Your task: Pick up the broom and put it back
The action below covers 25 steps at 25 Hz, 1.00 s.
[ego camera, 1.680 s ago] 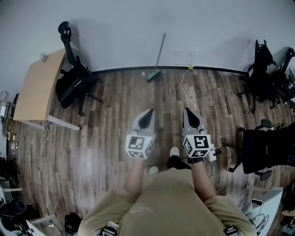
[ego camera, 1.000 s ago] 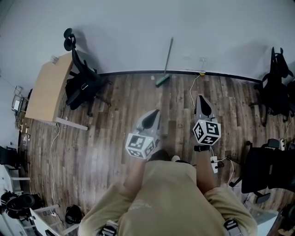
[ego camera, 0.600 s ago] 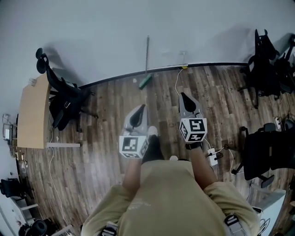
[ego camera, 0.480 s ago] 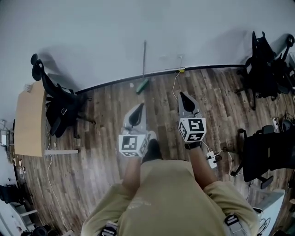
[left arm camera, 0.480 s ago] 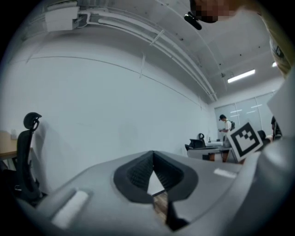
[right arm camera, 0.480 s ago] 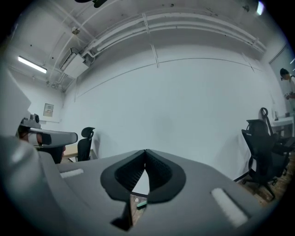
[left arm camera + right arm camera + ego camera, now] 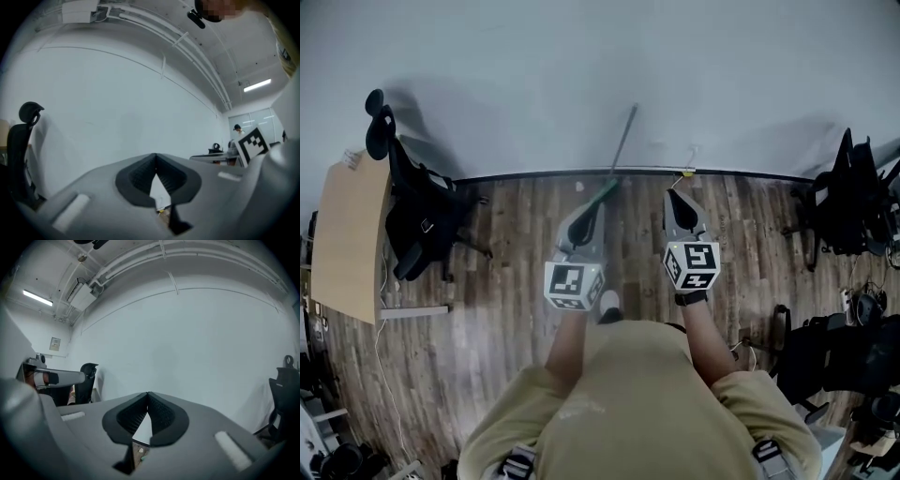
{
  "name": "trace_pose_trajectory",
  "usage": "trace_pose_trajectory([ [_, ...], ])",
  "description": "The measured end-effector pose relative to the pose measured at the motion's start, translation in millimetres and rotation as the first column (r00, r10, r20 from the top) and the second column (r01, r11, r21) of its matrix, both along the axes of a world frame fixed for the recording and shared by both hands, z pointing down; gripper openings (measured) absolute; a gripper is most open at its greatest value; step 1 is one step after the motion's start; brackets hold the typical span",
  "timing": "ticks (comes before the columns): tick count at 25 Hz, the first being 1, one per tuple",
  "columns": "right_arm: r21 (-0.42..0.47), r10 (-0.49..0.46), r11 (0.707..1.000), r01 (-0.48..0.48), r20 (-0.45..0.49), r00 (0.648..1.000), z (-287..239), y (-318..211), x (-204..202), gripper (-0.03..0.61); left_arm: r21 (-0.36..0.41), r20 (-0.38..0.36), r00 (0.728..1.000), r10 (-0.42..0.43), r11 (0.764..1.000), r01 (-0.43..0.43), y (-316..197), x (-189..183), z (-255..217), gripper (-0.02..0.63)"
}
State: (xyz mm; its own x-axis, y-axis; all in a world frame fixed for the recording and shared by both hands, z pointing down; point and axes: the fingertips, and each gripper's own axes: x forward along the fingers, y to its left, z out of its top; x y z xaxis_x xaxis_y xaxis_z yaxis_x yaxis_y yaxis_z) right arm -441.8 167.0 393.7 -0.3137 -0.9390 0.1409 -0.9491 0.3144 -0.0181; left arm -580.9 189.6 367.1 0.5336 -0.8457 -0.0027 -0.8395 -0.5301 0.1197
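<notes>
broom point(image 7: 624, 139) shown leaned on wall point(image 7: 487, 84), handle up-right, green head low, partly masked by left gripper point(image 7: 591, 211); left gripper and right gripper point(image 7: 676, 196) closed, empty.

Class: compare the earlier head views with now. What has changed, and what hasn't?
The person has walked toward the broom, so the left gripper and right gripper now sit close to its head. The broom still leans on the wall; both grippers stay shut and empty.

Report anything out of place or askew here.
The broom leans tilted against the wall, its green head on the wooden floor; a small white scrap lies beside it. Nothing else stands out.
</notes>
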Motion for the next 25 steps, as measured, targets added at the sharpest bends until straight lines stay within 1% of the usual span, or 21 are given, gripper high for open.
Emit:
trace_pose_trajectory([
  [4,-0.033,-0.057,0.998,0.056,-0.043,0.997,16.3,-37.0,-45.1,0.008,-0.038,-0.037,0.999,-0.024,0.999,0.022,-39.3,-34.2,17.6,0.000],
  [7,-0.064,-0.085,0.995,0.081,-0.061,0.995,28.1,-50.5,-60.1,0.007,-0.075,-0.047,0.999,-0.019,0.997,0.015,-51.3,-40.7,30.6,0.000],
  [10,-0.082,-0.083,0.994,0.079,-0.045,0.996,37.5,-74.3,-63.8,0.007,-0.099,-0.046,0.999,-0.018,0.995,0.013,-71.3,-43.5,43.2,0.000],
  [13,-0.107,-0.100,0.990,0.096,-0.033,0.994,52.4,-103.2,-67.4,0.006,-0.122,-0.038,0.999,-0.019,0.992,0.014,-87.9,-43.0,55.1,0.000],
  [15,-0.132,-0.104,0.986,0.103,-0.002,0.995,64.7,-125.8,-68.8,0.007,-0.143,-0.027,0.999,-0.020,0.990,0.016,-99.9,-42.0,64.8,0.000],
  [18,-0.138,-0.119,0.983,0.124,0.044,0.992,69.8,-169.3,-76.1,0.008,-0.175,0.007,0.998,-0.057,0.983,0.057,-137.7,-47.9,76.7,0.002],
  [20,-0.129,-0.142,0.981,0.147,0.051,0.989,69.5,-199.5,-78.8,0.007,-0.187,0.036,0.996,-0.088,0.978,0.093,-169.5,-49.5,79.9,0.002],
  [22,-0.132,-0.153,0.978,0.159,0.059,0.987,71.0,-232.8,-70.6,0.007,-0.199,0.054,0.995,-0.089,0.975,0.098,-202.6,-39.7,81.0,0.002],
  [25,-0.135,-0.147,0.978,0.159,0.095,0.985,68.1,-287.7,-45.3,0.006,-0.252,0.088,0.994,-0.057,0.965,0.078,-255.0,-9.1,85.8,0.002],
])
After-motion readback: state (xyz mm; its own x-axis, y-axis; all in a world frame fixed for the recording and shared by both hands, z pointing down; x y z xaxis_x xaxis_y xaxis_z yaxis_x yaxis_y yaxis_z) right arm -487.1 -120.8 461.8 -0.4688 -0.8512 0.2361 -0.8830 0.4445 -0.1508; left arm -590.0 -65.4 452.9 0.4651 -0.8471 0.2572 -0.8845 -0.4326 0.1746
